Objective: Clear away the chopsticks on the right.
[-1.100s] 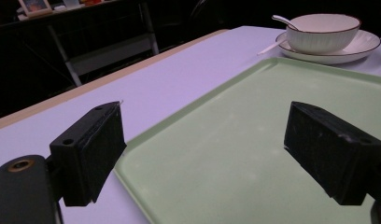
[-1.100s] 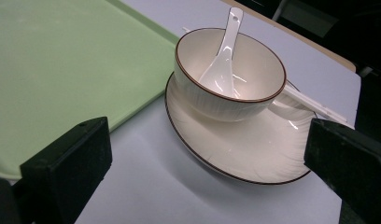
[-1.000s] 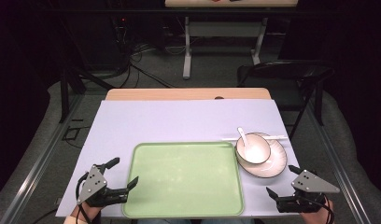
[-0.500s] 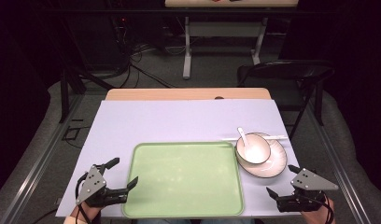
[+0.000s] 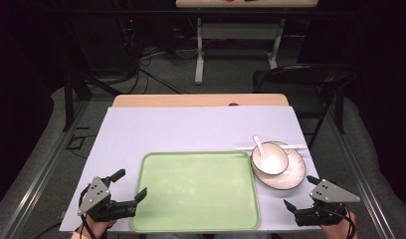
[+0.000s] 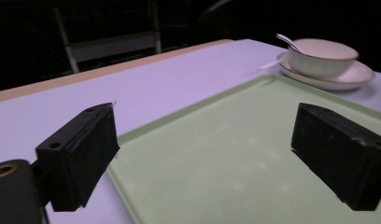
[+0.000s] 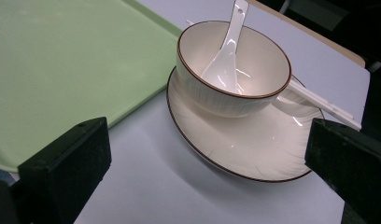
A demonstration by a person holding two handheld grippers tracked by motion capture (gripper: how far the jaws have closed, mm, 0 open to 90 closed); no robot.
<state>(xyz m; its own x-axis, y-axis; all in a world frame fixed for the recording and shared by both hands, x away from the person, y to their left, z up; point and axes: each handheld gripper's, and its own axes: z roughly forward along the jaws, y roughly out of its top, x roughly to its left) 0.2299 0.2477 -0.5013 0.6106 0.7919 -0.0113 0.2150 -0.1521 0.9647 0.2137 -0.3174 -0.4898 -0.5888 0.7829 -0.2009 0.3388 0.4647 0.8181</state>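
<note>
An empty light-green tray [image 5: 196, 191] lies at the table's front middle; its bare surface [image 6: 235, 154] spreads ahead of my left jaws. Right of it, a white plate [image 5: 293, 175] carries a white bowl [image 5: 269, 160] with a white spoon [image 5: 259, 145] leaning inside. White chopsticks [image 5: 295, 147] lie behind the bowl on the plate. My left gripper [image 5: 130, 186] stands open over the tray's front left corner. My right gripper [image 5: 302, 194] is open just in front of the plate. The bowl [image 7: 233, 70], spoon [image 7: 226, 51], chopsticks [image 7: 319, 103] and plate [image 7: 244, 140] show between its jaws.
A pale lilac sheet [image 5: 201, 130] covers the table, with a wooden strip [image 5: 201, 100] at the far edge. A dark folding chair [image 5: 300, 79] stands beyond the right far corner. Cables and another table's legs [image 5: 198, 50] are on the floor behind.
</note>
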